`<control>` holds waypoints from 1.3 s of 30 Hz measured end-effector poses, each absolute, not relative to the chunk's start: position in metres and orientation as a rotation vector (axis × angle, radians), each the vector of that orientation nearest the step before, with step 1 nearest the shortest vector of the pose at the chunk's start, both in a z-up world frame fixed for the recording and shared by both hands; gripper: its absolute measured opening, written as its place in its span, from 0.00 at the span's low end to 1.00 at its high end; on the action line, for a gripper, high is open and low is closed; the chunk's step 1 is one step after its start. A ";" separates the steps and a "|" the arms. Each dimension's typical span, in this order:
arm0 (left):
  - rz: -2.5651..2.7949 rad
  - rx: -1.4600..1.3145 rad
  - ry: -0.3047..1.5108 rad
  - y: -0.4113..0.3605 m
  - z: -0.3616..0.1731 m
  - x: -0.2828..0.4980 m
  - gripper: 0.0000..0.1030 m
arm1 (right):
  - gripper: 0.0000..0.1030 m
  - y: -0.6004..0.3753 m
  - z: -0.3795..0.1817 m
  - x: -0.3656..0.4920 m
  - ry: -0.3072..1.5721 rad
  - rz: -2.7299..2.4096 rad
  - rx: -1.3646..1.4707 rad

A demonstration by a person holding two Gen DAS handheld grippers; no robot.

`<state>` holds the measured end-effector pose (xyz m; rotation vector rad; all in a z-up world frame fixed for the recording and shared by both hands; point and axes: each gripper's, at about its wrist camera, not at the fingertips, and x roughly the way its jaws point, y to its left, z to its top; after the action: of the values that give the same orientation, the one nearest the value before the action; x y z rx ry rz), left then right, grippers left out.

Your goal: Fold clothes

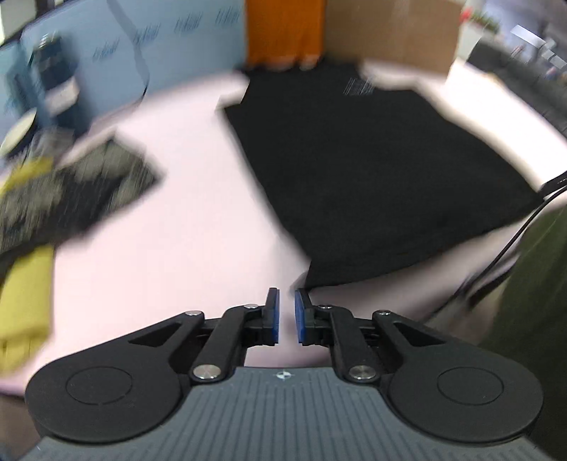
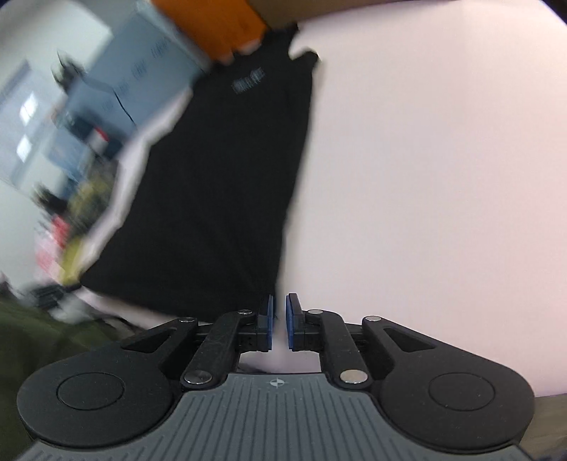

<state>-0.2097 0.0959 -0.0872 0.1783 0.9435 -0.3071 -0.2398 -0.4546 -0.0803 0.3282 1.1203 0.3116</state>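
Observation:
A black T-shirt (image 1: 372,170) lies flat on the pink table (image 1: 177,248), its pale print at the far end. In the left wrist view my left gripper (image 1: 286,296) hovers just short of the shirt's near left corner. Its blue pads (image 1: 273,312) stand a narrow slit apart with nothing between them. The right wrist view shows the same shirt (image 2: 219,184) as a long dark strip running away from me. My right gripper (image 2: 280,301) sits at its near right corner, pads almost touching, only pink table visible in the slit. Both views are motion-blurred.
A heap of olive, yellow and dark clothes (image 1: 60,202) lies on the table's left side. Behind the table stand a blue partition (image 1: 106,53), an orange panel (image 1: 283,28) and a cardboard box (image 1: 389,28). A black cable (image 1: 514,241) and a dark green sleeve (image 1: 531,319) are at the right.

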 end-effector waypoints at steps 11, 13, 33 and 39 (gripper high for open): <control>-0.267 -0.278 0.852 0.123 -0.070 -0.196 0.80 | 0.37 -0.474 -0.080 -0.239 0.991 0.316 0.692; -0.253 -0.301 0.914 0.116 -0.080 -0.184 0.70 | 0.25 -0.456 -0.084 -0.231 1.018 0.356 0.637; -0.308 -0.140 0.897 0.058 -0.058 -0.136 0.71 | 0.33 -0.379 -0.062 -0.161 0.927 0.494 0.184; -0.222 0.009 1.052 0.025 -0.094 -0.110 0.62 | 0.33 -0.344 -0.086 -0.136 0.965 0.588 -0.006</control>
<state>-0.1100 0.0252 -0.0943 0.0094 1.0524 -0.2217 -0.1363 -0.3439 -0.0856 -0.0057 0.9647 0.5878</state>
